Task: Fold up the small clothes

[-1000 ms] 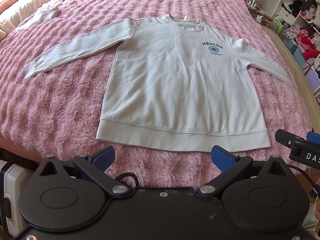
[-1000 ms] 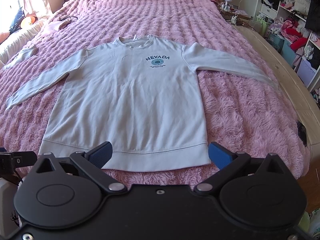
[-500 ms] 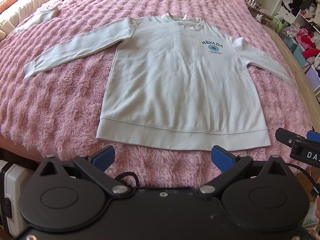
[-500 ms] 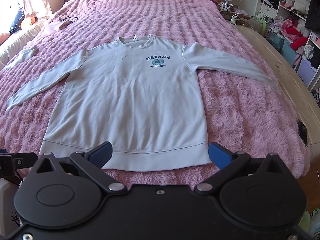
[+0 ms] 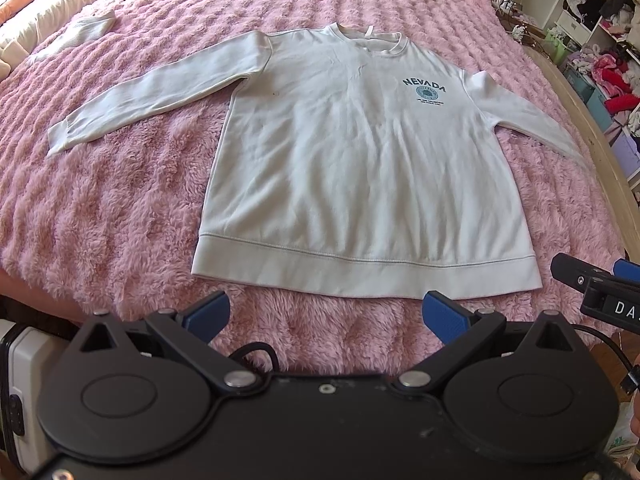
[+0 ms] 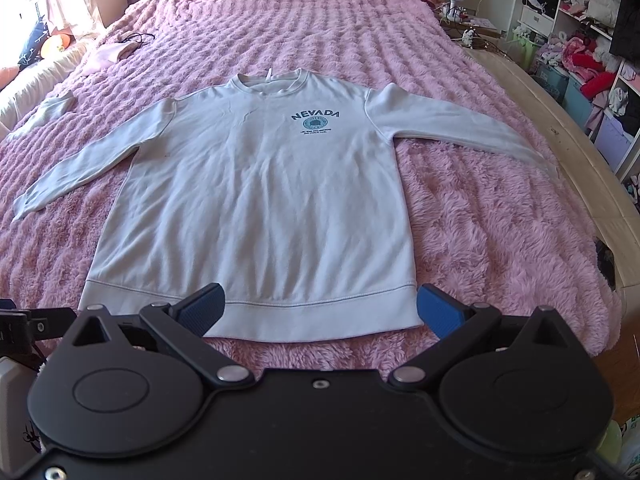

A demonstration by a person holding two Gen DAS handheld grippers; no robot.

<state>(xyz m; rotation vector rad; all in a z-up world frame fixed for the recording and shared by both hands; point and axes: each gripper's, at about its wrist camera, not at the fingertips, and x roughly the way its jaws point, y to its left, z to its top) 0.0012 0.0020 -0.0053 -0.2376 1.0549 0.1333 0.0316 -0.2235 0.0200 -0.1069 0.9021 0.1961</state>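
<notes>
A white long-sleeved sweatshirt (image 5: 360,168) (image 6: 256,200) printed NEVADA lies flat, front up, on the pink fluffy bedspread (image 5: 100,208) (image 6: 500,232), both sleeves spread out to the sides. My left gripper (image 5: 326,314) hovers open just short of the hem, holding nothing. Over the hem's right part, my right gripper (image 6: 318,306) is open and empty as well. The right gripper's tip (image 5: 592,284) shows at the right edge of the left wrist view.
A small white garment (image 5: 86,30) and a pale pink one (image 6: 112,54) lie at the bed's far left. The wooden bed frame (image 6: 560,128) runs along the right, with shelves of clothes (image 6: 580,52) beyond. A white case (image 5: 20,380) stands at lower left.
</notes>
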